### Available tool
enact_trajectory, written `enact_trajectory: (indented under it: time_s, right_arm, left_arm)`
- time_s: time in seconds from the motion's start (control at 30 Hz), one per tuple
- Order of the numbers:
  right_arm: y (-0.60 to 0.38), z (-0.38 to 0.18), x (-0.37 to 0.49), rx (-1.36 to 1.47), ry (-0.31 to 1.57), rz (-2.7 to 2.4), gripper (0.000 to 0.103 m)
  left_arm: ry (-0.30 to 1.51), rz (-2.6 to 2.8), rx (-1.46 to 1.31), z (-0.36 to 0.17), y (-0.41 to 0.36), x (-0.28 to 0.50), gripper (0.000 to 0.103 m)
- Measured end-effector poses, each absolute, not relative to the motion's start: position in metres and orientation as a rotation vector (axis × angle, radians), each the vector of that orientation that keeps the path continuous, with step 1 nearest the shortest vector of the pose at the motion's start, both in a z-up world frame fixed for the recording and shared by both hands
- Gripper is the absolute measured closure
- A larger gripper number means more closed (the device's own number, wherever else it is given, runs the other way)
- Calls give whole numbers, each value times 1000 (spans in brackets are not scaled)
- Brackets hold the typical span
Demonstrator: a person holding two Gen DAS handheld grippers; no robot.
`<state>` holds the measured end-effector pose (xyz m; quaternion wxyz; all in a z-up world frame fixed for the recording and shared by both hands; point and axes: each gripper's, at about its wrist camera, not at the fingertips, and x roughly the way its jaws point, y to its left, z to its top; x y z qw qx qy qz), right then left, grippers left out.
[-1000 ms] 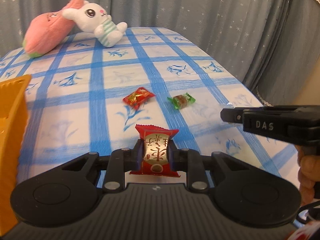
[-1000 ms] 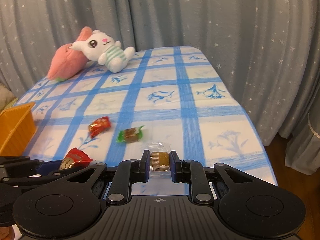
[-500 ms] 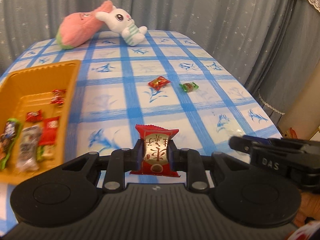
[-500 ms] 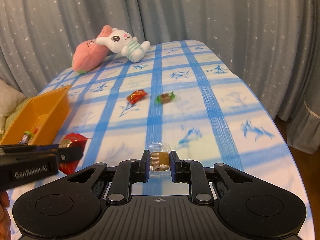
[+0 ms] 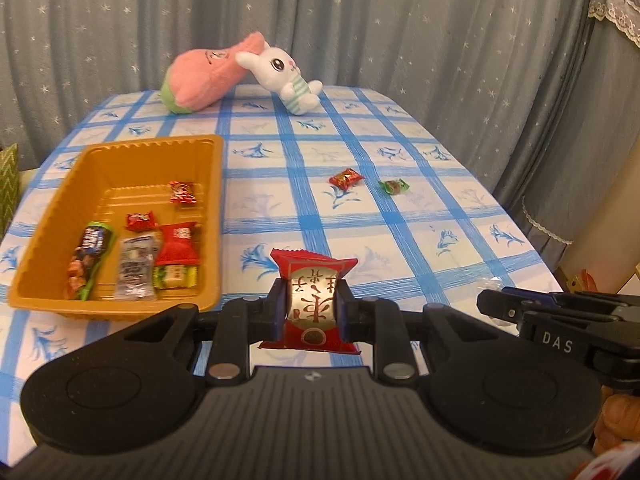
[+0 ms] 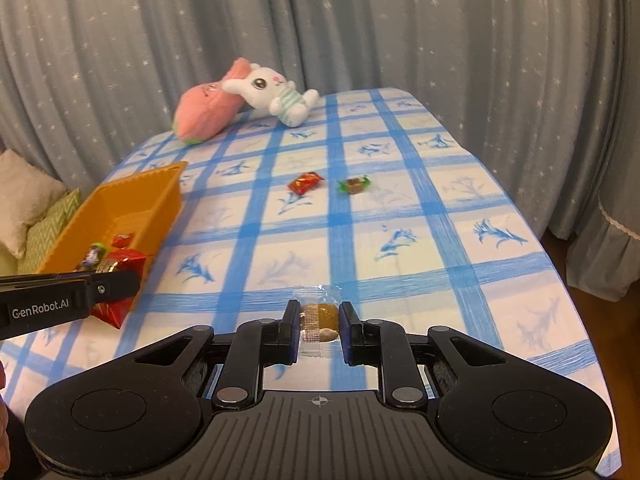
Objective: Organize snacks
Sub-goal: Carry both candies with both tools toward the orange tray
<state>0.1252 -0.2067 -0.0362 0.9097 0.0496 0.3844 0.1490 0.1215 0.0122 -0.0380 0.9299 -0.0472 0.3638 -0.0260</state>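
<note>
Change since earlier views: we see both grippers carried leftward across the table with their loads unchanged; the orange tray, first only an edge at the left of the left wrist view, now lies fully in sight ahead and to the left.

Left gripper (image 5: 311,311): we find its jaws closed on a red foil snack packet with a silver label (image 5: 313,300), pinched across the packet's middle so both crimped ends stay free. It hangs above the cloth, just right of the tray's near corner.

Right gripper (image 6: 319,325): we find its jaws clamped narrow on a small clear-wrapped brown sweet (image 6: 319,318), held clear of the table and well to the right of the tray.

Reason for the holds: we judge both pieces are being ferried to the tray together, one per hand.

Shallow orange plastic tray (image 5: 216,184): it already holds several wrapped snacks lying flat on its floor, with the far half mostly bare.

Still loose: a red-wrapped candy (image 5: 346,178) and a green-wrapped candy (image 5: 394,187) lie side by side, apart, farther up the blue-checked tablecloth (image 5: 420,224).

Bystanders: a pink plush (image 5: 208,74) and a white plush rabbit (image 5: 282,76) lean together at the far end, well away from the work.

Obstruction: we see nothing between the grippers and the tray; the left gripper lies between the right one and the tray, so we judge it should unload first.
</note>
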Motion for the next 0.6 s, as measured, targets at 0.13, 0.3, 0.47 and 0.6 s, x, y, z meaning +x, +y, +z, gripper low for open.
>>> enact_trajectory:
  time_s: [0.13,0.3,0.47,0.6]
  right_arm:
    - [-193,-28,118,89,779,336,83]
    - [-175,-20,112,73,764,378,83]
    - [-156,-16,107,58,758,418,83]
    - [-142,-14,104,45,756,446,83]
  left_arm:
    - [736,-40,-103,-31,22,108,81]
    - [729,-20,-112,-25,37,94,81]
    - [722,9,-129,-20,56,84,81]
    - [720,32,-141,-17,72,78,81]
